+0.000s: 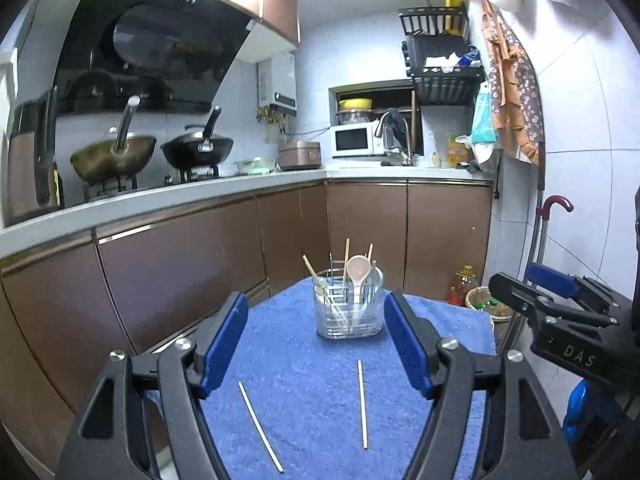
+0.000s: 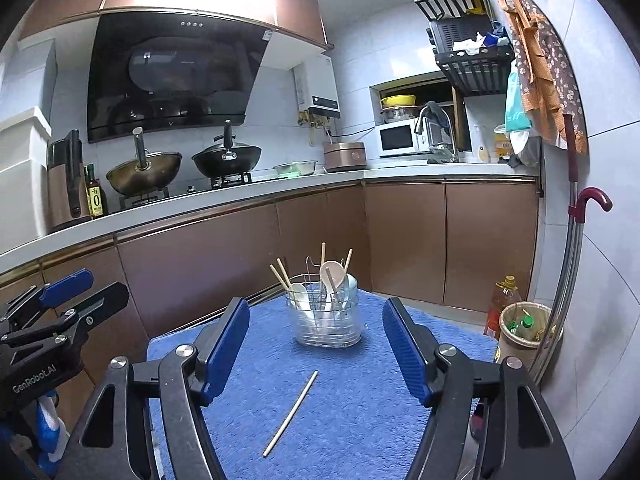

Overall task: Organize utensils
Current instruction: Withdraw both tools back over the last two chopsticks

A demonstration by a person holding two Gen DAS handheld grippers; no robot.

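A clear utensil holder (image 1: pixel 347 312) with a wire rack stands at the far end of a blue towel (image 1: pixel 304 360). It holds several chopsticks and a beige spoon (image 1: pixel 357 270). Two loose chopsticks lie on the towel in the left wrist view, one at the left (image 1: pixel 260 426) and one at the right (image 1: pixel 362 404). My left gripper (image 1: pixel 316 340) is open and empty above them. In the right wrist view the holder (image 2: pixel 326 318) stands ahead and one chopstick (image 2: pixel 291 413) lies below my right gripper (image 2: pixel 316 344), which is open and empty.
Brown cabinets (image 1: pixel 180 264) and a white counter with two woks (image 1: pixel 196 148) run along the left and back. A basket with bottles (image 2: pixel 522 326) and an oil bottle (image 2: pixel 502 300) stand on the floor at the right, next to a wall-hung umbrella (image 2: pixel 576 240).
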